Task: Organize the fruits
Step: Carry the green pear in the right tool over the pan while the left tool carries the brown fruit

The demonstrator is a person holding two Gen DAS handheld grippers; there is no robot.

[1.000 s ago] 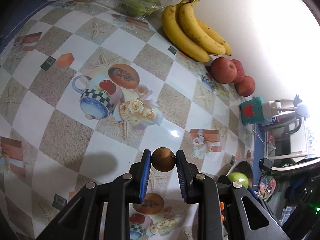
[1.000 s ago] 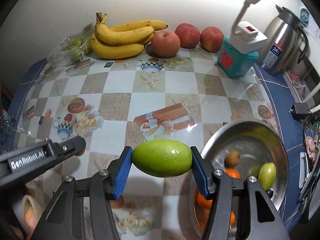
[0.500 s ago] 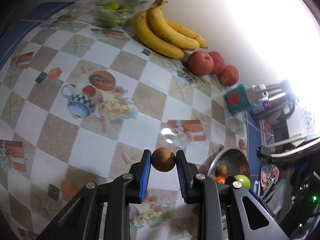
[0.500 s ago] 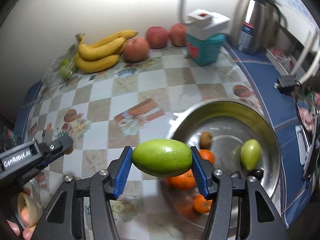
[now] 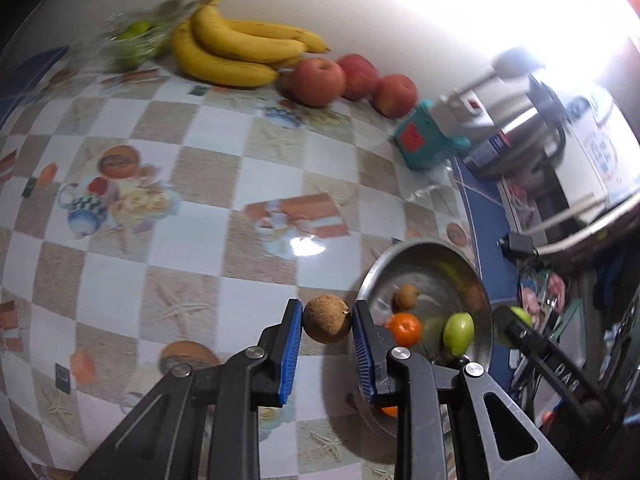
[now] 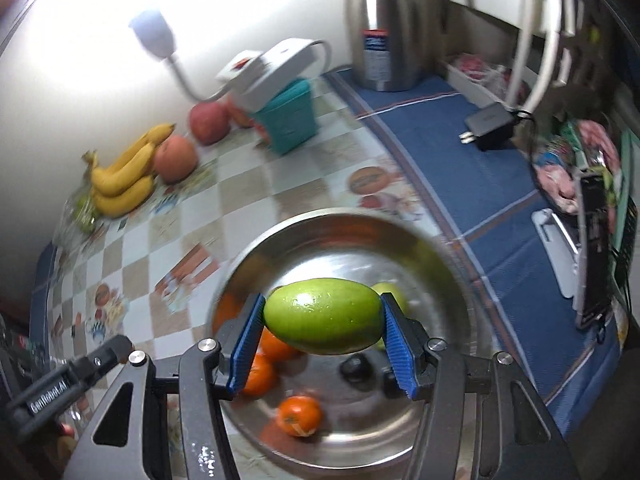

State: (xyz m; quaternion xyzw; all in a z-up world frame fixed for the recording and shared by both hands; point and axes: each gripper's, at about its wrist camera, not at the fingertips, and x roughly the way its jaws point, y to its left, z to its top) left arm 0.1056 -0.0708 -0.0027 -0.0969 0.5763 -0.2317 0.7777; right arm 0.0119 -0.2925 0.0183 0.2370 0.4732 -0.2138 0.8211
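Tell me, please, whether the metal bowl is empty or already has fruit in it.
Not empty: the bowl holds oranges and a green fruit.

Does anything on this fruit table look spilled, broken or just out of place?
Nothing looks spilled or damaged. The only non-fruit oddity is a black plug-in charger lying loose on the blue cloth border, near the steel kettle. The yellow bananas and red apples sit tidily along the wall.

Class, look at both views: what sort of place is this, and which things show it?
Probably a home kitchen table: a patterned tablecloth, a steel kettle, and bananas beside apples along the wall.
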